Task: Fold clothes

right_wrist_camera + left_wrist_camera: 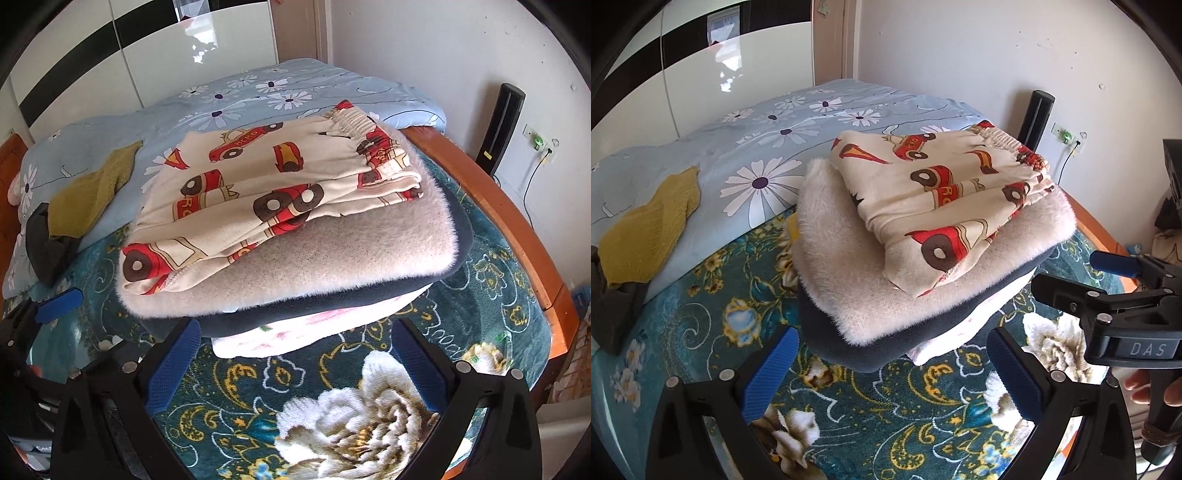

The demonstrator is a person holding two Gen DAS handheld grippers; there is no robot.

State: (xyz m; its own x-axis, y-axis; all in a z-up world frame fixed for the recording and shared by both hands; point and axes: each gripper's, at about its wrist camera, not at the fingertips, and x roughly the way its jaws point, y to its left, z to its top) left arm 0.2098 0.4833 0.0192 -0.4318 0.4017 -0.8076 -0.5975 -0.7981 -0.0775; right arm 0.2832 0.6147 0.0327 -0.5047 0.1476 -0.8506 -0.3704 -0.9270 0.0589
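Note:
A stack of folded clothes lies on the bed. On top are cream pants with red car print [938, 199] [266, 192], over a fluffy cream garment [849, 280] [332, 254], a dark navy one [849, 343] [332, 314] and a pink-white one [295, 336] at the bottom. My left gripper [890, 376] is open and empty just in front of the stack. My right gripper [295, 369] is open and empty, also in front of the stack; it shows at the right of the left wrist view [1108, 291].
The bed has a teal floral blanket [240, 398] and a light blue daisy quilt [768, 155] behind. A yellow knit garment [646, 236] and a dark garment [44, 247] lie at the left. A wooden bed frame [517, 229] runs along the right, near the wall.

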